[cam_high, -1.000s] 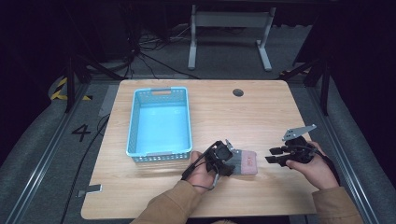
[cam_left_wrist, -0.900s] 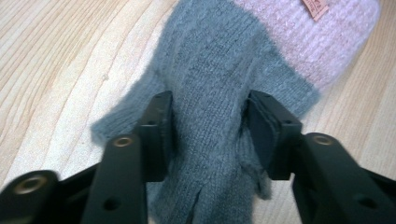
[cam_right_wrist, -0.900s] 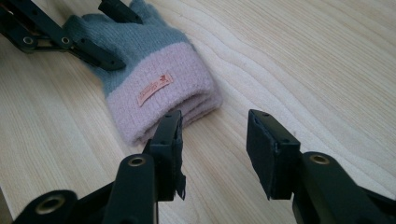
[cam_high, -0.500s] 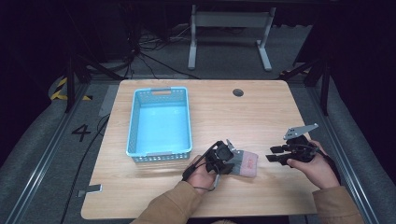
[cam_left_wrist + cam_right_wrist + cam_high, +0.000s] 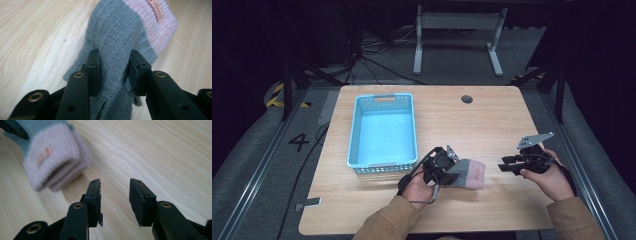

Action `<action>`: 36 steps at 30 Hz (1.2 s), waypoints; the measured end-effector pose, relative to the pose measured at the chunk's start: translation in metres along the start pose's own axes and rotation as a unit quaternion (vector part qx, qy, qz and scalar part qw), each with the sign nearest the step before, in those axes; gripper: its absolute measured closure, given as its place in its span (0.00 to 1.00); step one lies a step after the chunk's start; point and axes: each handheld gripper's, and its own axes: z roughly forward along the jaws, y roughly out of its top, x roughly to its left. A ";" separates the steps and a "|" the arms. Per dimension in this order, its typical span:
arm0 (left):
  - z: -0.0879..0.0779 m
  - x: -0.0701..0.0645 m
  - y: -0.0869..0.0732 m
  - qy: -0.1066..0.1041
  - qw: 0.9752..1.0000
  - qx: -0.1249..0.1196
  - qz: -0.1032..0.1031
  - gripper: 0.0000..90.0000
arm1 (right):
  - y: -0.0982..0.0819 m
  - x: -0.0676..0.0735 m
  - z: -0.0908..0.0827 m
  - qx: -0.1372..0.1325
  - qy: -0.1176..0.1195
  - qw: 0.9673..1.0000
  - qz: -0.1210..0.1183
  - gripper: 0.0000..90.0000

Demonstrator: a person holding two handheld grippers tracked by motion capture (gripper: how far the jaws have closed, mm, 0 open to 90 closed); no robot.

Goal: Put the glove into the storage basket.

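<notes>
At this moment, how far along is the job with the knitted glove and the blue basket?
Done: the left gripper, jaws just closing, has pinched the grey-and-pink glove. In hand: the glove hangs near the table. Left: probably carrying it to the empty blue basket. The right gripper stands open, holding nothing.

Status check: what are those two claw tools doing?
Left gripper clamped on grey-pink knit glove, jaws just closing. Right gripper open, empty, beside cuff. Blue basket close left.
</notes>
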 end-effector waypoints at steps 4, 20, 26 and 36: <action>-0.014 0.004 -0.005 0.004 1.000 -0.009 -0.010 0.73 | -0.002 -0.003 0.005 -0.003 -0.002 1.000 -0.003 0.71; -0.072 0.017 -0.020 0.031 0.998 -0.040 -0.033 0.73 | 0.004 -0.004 0.023 -0.008 0.013 1.000 -0.007 0.71; -0.090 0.027 -0.023 0.037 0.998 -0.047 -0.037 0.73 | 0.003 -0.004 0.023 -0.012 0.014 1.000 -0.004 0.70; -0.112 0.043 -0.026 0.047 0.996 -0.058 -0.047 0.73 | -0.001 -0.004 0.022 -0.015 0.015 1.000 0.004 0.70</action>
